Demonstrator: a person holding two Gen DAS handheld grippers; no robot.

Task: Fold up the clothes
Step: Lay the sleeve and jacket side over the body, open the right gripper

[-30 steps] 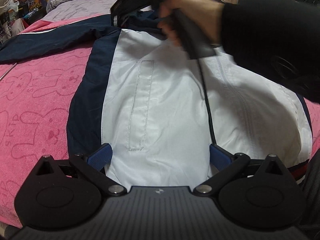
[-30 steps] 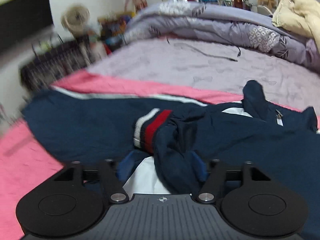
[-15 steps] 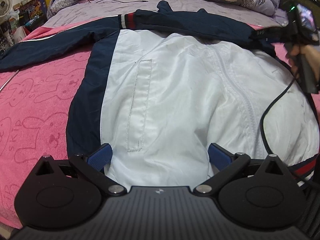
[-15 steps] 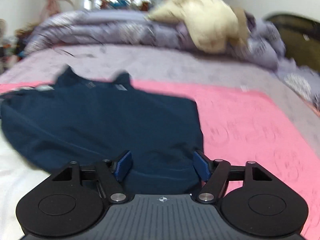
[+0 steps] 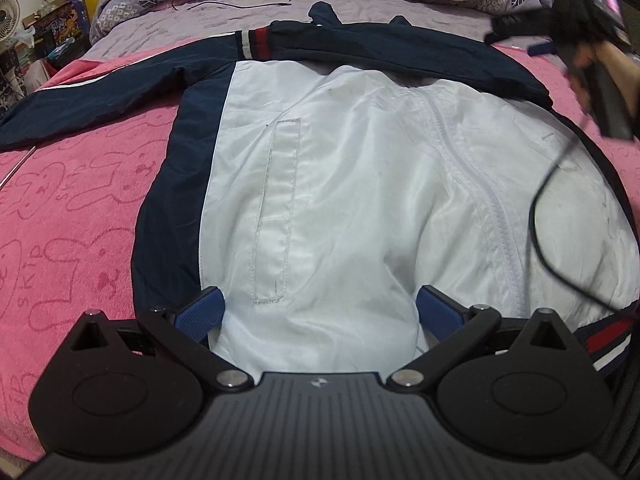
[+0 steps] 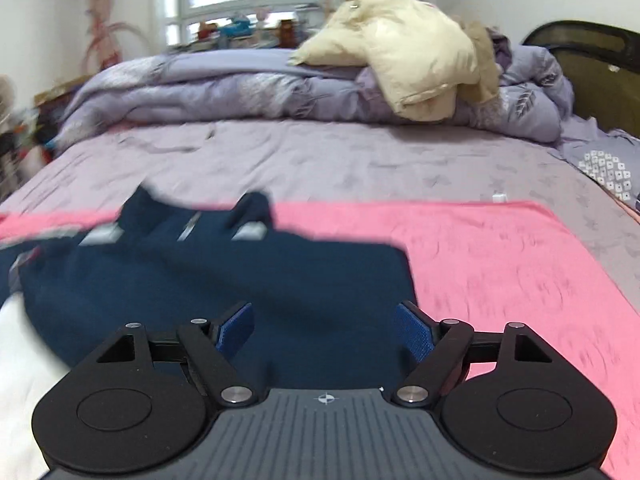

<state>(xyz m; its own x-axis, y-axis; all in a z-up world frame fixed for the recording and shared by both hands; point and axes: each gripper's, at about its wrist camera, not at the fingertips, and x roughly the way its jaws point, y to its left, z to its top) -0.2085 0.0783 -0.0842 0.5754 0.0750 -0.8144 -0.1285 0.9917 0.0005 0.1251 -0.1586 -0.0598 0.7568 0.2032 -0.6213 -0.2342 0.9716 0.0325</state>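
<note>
Across the bed point(image 5: 60, 208), on its pink blanket, the jacket point(image 5: 360, 184) lies spread just ahead of the left hand-held gripper point(image 5: 320, 312), hem nearest it, one navy sleeve point(image 5: 400, 48) folded across the chest. It looks light, limp and slick, likely to slide, so hem corners, shoulder seams or the ribbed cuff point(image 5: 254, 43) seem the surest holds. That gripper stands wide open over the white front, gripping nothing. The right hand-held gripper point(image 6: 324, 332), above the navy shoulder, has just been opening, empty.
</note>
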